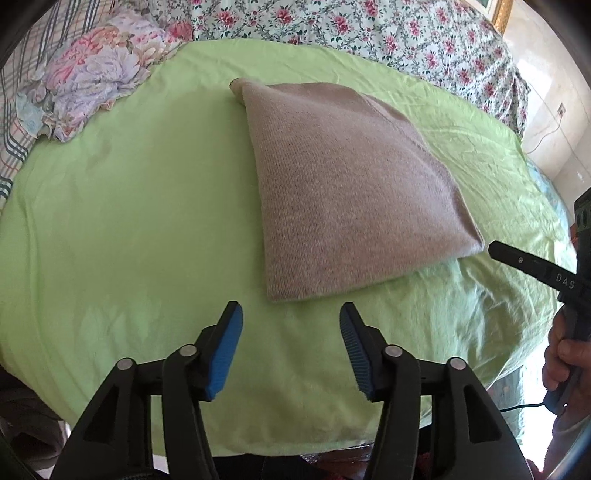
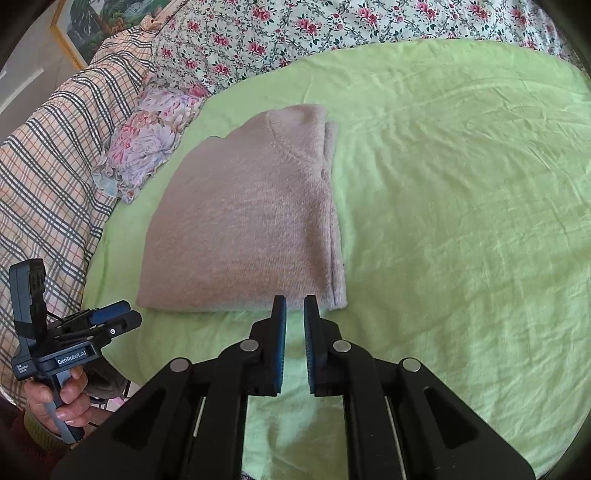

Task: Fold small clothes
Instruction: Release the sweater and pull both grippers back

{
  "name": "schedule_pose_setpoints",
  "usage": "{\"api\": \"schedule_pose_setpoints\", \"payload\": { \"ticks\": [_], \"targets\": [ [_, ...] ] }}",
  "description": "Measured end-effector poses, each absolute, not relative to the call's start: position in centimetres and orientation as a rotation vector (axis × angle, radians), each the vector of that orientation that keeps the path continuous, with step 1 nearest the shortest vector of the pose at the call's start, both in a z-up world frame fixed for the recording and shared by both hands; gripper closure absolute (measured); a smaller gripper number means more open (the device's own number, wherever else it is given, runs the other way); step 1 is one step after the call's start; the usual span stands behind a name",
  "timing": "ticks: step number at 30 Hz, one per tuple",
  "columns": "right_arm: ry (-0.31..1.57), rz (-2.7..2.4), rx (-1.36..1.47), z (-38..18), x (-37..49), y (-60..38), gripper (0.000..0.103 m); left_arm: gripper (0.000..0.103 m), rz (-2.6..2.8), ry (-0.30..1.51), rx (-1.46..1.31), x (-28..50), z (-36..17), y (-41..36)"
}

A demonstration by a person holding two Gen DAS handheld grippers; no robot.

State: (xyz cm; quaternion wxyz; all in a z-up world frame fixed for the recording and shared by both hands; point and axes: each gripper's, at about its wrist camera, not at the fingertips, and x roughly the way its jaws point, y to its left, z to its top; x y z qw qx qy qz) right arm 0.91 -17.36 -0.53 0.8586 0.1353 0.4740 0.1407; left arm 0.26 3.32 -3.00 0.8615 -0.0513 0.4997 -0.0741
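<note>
A folded beige-pink knit garment [image 1: 347,192] lies flat on a light green sheet [image 1: 129,206]; it also shows in the right wrist view [image 2: 243,225]. My left gripper [image 1: 291,310] is open and empty, just short of the garment's near edge. My right gripper [image 2: 294,301] has its jaws close together with a narrow gap, holding nothing, its tips at the garment's near edge. The right gripper's finger [image 1: 524,264] shows at the right of the left wrist view, near the garment's corner. The left gripper [image 2: 110,317] shows at the lower left of the right wrist view.
A floral pillow [image 1: 99,70] lies at the sheet's far left. A plaid blanket [image 2: 55,177] and a flowered bedspread [image 2: 332,33] surround the green sheet [image 2: 461,206]. A framed picture [image 2: 88,22] hangs behind. A wall with a socket [image 1: 561,109] is at the right.
</note>
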Motion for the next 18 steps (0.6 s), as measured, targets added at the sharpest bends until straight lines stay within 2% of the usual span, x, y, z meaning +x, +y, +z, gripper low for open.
{"api": "schedule_pose_setpoints", "payload": {
  "ticks": [2,4,7,11,14,16,18],
  "targets": [
    [0.998,0.293,0.275,-0.5,0.5,-17.2,0.081,0.041,-0.147,1.05,-0.08,-0.4,-2.8,3.1],
    [0.995,0.287,0.259,-0.3,-0.4,-17.1,0.061,0.037,-0.132,1.052,-0.06,-1.0,-2.8,2.9],
    [1.007,0.292,0.227,-0.3,-1.4,-16.7,0.059,0.031,-0.105,1.058,-0.019,-1.5,-2.8,2.9],
    [1.025,0.299,0.196,-0.4,-3.1,-16.4,0.053,0.03,-0.044,1.071,0.055,-2.5,-3.1,2.9],
    [1.043,0.299,0.165,-0.8,-4.1,-16.0,0.042,0.029,-0.033,1.076,0.085,-3.3,-3.1,2.9],
    [1.062,0.306,0.15,-1.1,-4.5,-15.6,0.031,0.023,-0.017,1.071,0.107,-3.7,-3.0,3.0],
    [1.078,0.321,0.14,-1.2,-4.7,-15.3,0.026,0.021,-0.011,1.063,0.123,-4.1,-2.7,3.0]
  ]
}}
